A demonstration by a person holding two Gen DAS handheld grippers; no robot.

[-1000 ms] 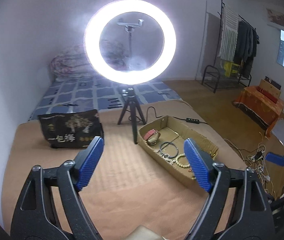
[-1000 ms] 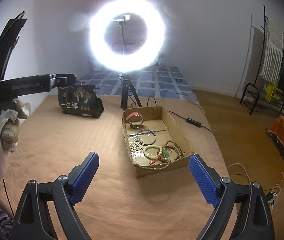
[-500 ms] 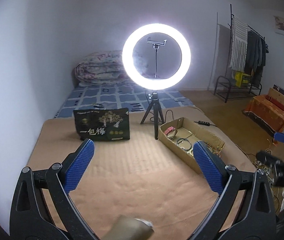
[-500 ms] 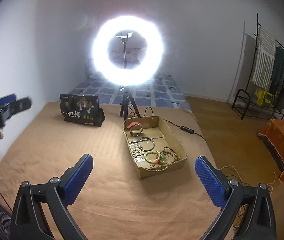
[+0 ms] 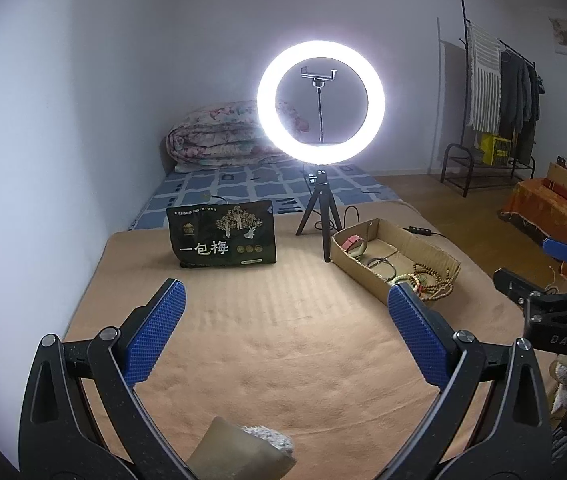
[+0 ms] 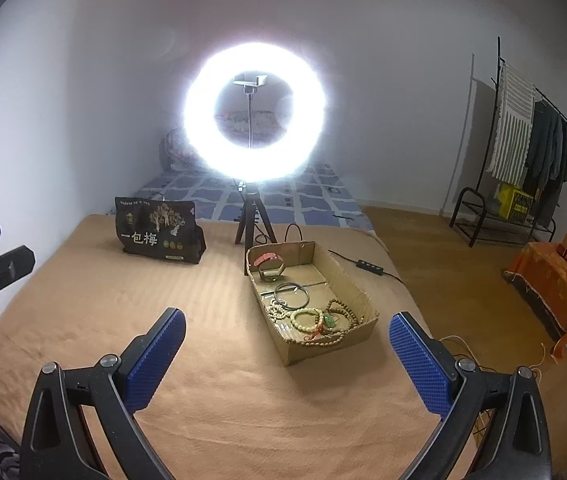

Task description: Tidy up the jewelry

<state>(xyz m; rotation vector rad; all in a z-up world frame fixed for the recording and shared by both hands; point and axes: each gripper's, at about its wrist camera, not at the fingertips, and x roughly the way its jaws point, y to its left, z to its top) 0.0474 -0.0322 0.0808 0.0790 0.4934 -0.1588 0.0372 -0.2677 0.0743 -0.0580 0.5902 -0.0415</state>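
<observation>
An open cardboard box (image 6: 349,280) lies on the tan blanket (image 6: 211,360), right of the middle. Inside it are a pink bracelet (image 6: 267,258), a dark bangle (image 6: 292,295), pale bead bracelets (image 6: 305,318) and a long brown bead strand (image 6: 341,316). My right gripper (image 6: 288,314) hovers open and empty in front of the box. My left gripper (image 5: 286,286) is also open and empty, over bare blanket with the box (image 5: 403,236) ahead to its right. Each gripper shows at the edge of the other's view.
A lit ring light (image 6: 199,112) on a small tripod (image 6: 253,224) stands just behind the box. A black printed pouch (image 6: 155,232) stands upright at the back left. A cable with a switch (image 6: 369,266) runs off the right side. Beyond are a mattress and a clothes rack (image 6: 523,140).
Both grippers have drawn back from the box and the ring light, which look smaller. Both pairs of jaws have spread a little wider. The left gripper has slid toward the left edge of the right view.
</observation>
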